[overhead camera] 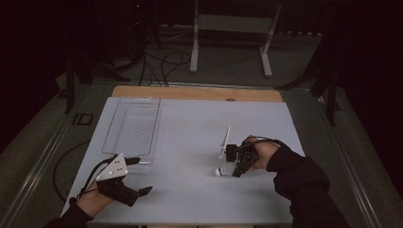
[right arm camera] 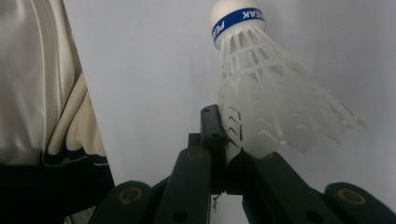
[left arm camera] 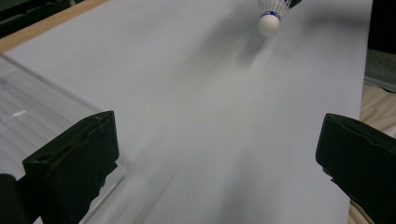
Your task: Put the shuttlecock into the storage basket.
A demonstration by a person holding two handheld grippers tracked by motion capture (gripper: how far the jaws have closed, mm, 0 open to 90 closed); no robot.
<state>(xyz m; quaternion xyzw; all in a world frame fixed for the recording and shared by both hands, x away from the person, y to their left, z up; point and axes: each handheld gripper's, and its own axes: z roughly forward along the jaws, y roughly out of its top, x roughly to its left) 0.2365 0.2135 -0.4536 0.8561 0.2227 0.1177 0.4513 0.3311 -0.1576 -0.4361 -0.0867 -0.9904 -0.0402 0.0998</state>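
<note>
High view puts your left gripper [overhead camera: 138,176] nearest, low at the left of the white table [overhead camera: 190,199], jaws spread wide with nothing between them. Farther right, your right gripper [overhead camera: 234,170] is clamped on the shuttlecock [overhead camera: 223,170] by its feather skirt, cork pointing away. Beyond lies a clear tray [overhead camera: 131,124].

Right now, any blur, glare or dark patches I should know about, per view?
High view: room is dark, only the white table top is evenly lit, and the clear tray is faint. Left gripper view: table surface streaked with motion blur, shuttlecock cut off at the top edge. Right gripper view: sharp, the shuttlecock's skirt slightly overexposed.
</note>
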